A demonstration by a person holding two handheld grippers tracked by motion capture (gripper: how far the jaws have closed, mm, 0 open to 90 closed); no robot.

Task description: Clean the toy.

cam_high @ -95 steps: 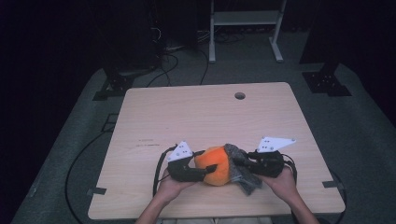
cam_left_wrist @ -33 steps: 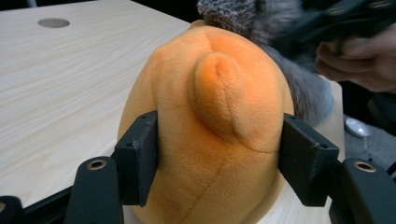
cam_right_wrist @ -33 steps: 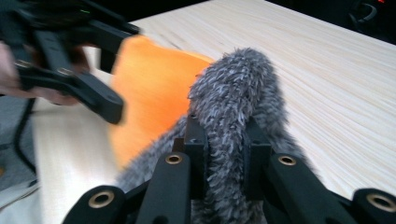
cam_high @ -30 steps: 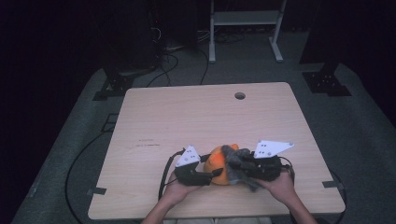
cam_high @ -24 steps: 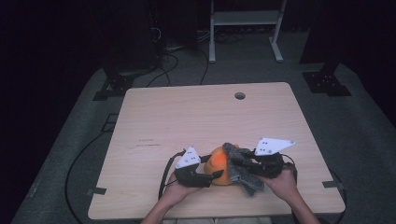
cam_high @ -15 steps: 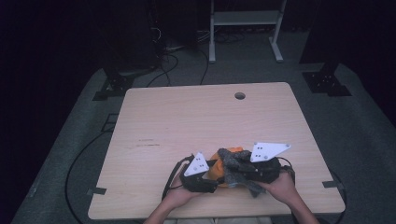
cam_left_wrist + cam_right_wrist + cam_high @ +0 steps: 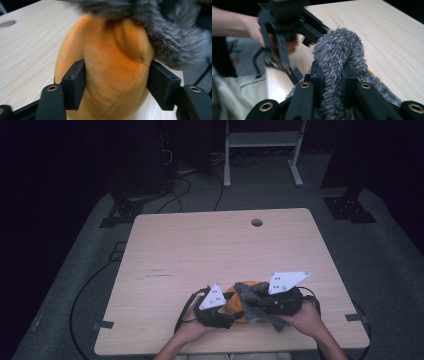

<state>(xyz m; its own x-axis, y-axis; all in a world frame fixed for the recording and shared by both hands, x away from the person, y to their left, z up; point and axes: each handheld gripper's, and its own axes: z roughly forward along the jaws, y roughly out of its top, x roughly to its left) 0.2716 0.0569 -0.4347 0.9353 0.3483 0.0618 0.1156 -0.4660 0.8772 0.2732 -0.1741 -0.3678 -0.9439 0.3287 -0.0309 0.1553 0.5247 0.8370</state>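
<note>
At the table's point(image 7: 210, 250) six-o'clock edge, the left gripper's fingers point(image 7: 75, 86) pinch the rounded orange plush toy point(image 7: 110, 72) at nine and three o'clock, while the right gripper's fingers point(image 7: 318, 82) clamp the shaggy grey fabric point(image 7: 337, 60) draped over its twelve-o'clock end.

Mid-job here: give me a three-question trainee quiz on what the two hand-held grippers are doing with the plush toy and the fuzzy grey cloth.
1. True or false: the left hand-held gripper is clamped on the orange plush toy.
2. What does the right hand-held gripper pinch? A) grey fuzzy cloth B) a cable C) nothing
3. Fill in: the cloth lies draped over the toy's ____.

Key: 1 true; 2 A; 3 top.
</note>
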